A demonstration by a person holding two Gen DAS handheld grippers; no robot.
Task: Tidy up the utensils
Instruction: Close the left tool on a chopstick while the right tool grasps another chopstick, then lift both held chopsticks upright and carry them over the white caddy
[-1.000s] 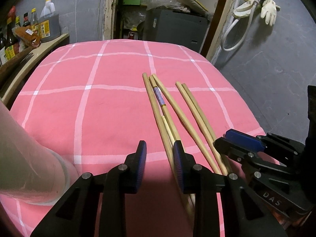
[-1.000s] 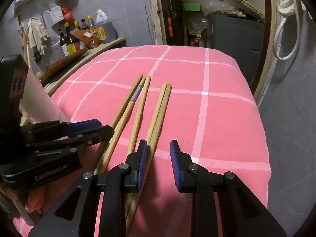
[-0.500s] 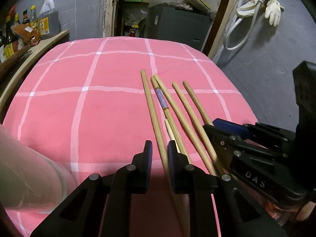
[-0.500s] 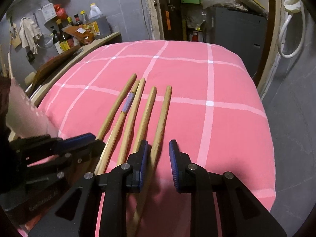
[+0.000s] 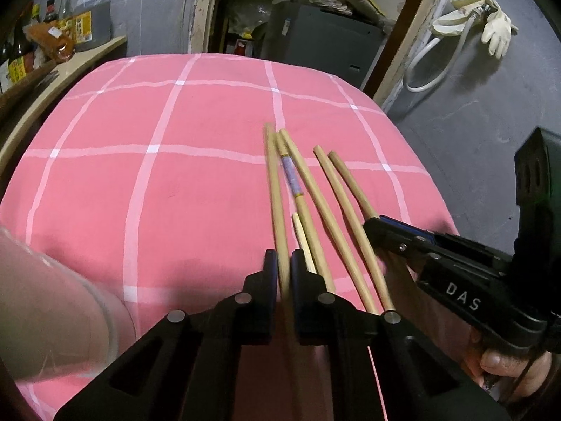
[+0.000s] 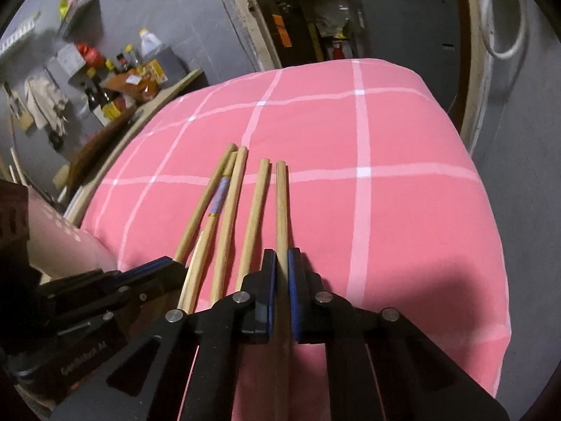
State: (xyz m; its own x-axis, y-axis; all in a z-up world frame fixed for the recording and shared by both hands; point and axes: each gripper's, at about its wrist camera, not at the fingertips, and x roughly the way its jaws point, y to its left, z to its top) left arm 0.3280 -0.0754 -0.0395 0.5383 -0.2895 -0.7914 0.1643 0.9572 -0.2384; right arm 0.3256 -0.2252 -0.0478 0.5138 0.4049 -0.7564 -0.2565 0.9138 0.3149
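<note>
Left wrist view: left gripper (image 5: 283,263) clamped on the leftmost chopstick (image 5: 275,189) of a fan of wooden chopsticks lying on the pink checked cloth (image 5: 157,182). Right wrist view: right gripper (image 6: 281,263) pinched around the rightmost chopstick (image 6: 281,207), blue pads against the wood. Between them lie the others, one with a purple band (image 6: 220,196). Bottles (image 6: 105,101) stand on a side shelf.

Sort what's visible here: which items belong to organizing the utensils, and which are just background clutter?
Job items: chopsticks on the pink cloth, left gripper and right gripper each closed on one, translucent cup.

Clutter: bottles, rubber glove, hose, grey cabinet.
</note>
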